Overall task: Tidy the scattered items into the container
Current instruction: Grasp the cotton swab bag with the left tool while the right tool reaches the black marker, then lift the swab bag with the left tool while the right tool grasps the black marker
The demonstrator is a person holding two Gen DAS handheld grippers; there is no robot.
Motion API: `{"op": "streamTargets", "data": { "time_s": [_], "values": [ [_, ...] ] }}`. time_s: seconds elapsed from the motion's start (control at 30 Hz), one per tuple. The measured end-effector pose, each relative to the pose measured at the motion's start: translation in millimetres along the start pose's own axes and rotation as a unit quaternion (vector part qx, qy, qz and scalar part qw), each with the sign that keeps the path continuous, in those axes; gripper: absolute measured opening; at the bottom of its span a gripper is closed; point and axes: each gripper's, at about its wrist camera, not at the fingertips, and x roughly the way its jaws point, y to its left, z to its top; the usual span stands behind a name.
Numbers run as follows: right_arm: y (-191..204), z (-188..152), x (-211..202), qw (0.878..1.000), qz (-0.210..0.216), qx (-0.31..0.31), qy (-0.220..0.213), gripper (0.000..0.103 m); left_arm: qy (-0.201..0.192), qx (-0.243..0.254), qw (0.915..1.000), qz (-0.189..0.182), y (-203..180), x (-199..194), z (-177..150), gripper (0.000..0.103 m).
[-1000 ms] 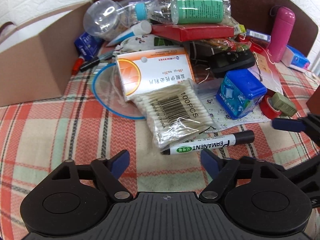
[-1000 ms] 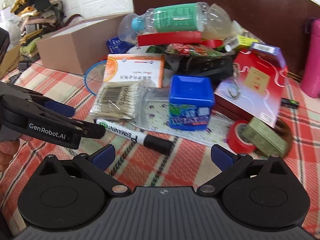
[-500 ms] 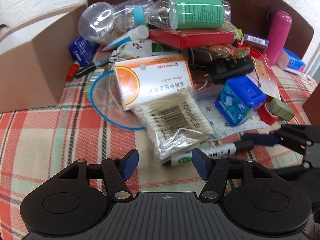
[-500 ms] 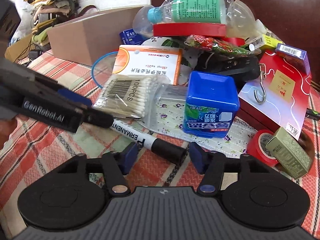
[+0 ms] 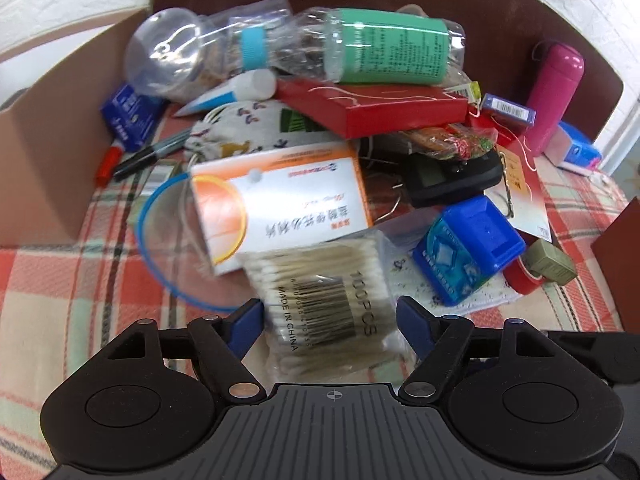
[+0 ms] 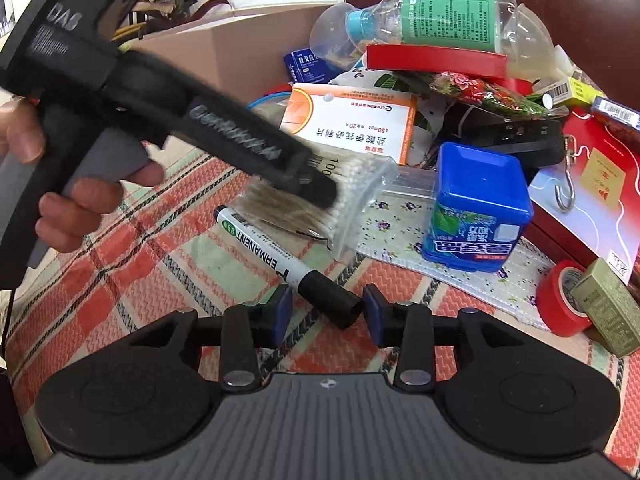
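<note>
A clear pack of cotton swabs [image 5: 320,300] lies on the plaid cloth between the open blue fingers of my left gripper [image 5: 330,316]; the pads stand either side of it, apart from it. The pack also shows in the right wrist view [image 6: 352,184], partly hidden by the left gripper's body. A white permanent marker [image 6: 280,256] lies diagonally; its black cap sits between the nearly closed fingers of my right gripper [image 6: 326,312], with small gaps still showing. A brown cardboard box [image 5: 60,152] stands at the left.
A pile of items lies behind: an orange-white medicine box [image 5: 280,196], blue gum tub [image 5: 468,252], red flat box [image 5: 376,108], green-label bottle [image 5: 360,52], pink flask [image 5: 554,92], red tape roll [image 6: 560,296], olive small box [image 6: 608,304].
My left gripper moved forward over the swab pack and opened wider. My right gripper moved in on the marker's cap and narrowed around it.
</note>
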Motion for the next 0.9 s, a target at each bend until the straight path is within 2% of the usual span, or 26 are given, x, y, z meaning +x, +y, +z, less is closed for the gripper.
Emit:
{"op": "streamTargets", "data": {
  "time_s": [0.07, 0.1, 0.13, 0.23, 0.57, 0.67, 0.7, 0.73, 0.8, 0.9],
  "values": [
    [0.6, 0.0, 0.4, 1.000, 0.001, 0.003, -0.001, 0.050, 0.002, 0.012, 0.9999, 0.003, -4.6, 5.8, 1.7, 0.080],
    [1.1, -0.3, 0.5, 1.000, 0.000, 0.002, -0.002, 0.050, 0.002, 0.022, 0.9997, 0.009, -6.9, 7.8, 1.1, 0.072],
    [1.6, -0.5, 0.2, 1.000, -0.001, 0.002, -0.001, 0.048, -0.002, 0.030, 0.9995, 0.011, -7.9, 7.3, -0.3, 0.070],
    [1.1, -2.0, -3.5, 1.000, 0.002, 0.008, 0.001, 0.036, -0.010, 0.038, 0.9991, 0.017, -6.4, 3.1, -4.6, 0.070],
    [20.2, -10.7, -19.5, 0.999, 0.036, -0.025, 0.031, 0.032, -0.013, 0.004, 0.9982, 0.058, 28.6, -38.2, -37.1, 0.070],
    [27.7, -10.2, -18.9, 0.998, 0.044, -0.041, 0.032, 0.035, -0.009, -0.016, 0.9973, 0.072, 44.9, -50.8, -49.7, 0.071],
    [30.2, -9.3, -17.2, 0.997, 0.045, -0.046, 0.033, 0.037, -0.008, -0.021, 0.9969, 0.076, 49.3, -53.0, -52.1, 0.073],
    [31.9, -7.7, -13.8, 0.997, 0.046, -0.051, 0.035, 0.037, -0.010, -0.023, 0.9966, 0.078, 51.9, -54.2, -52.6, 0.081],
    [35.9, -4.4, -8.0, 0.997, 0.044, -0.059, 0.038, 0.038, -0.014, -0.023, 0.9964, 0.081, 54.7, -56.3, -52.3, 0.081],
    [42.7, -0.4, -2.9, 0.996, 0.035, -0.072, 0.039, 0.040, -0.020, -0.011, 0.9968, 0.076, 50.3, -54.9, -51.0, 0.088]
  ]
}}
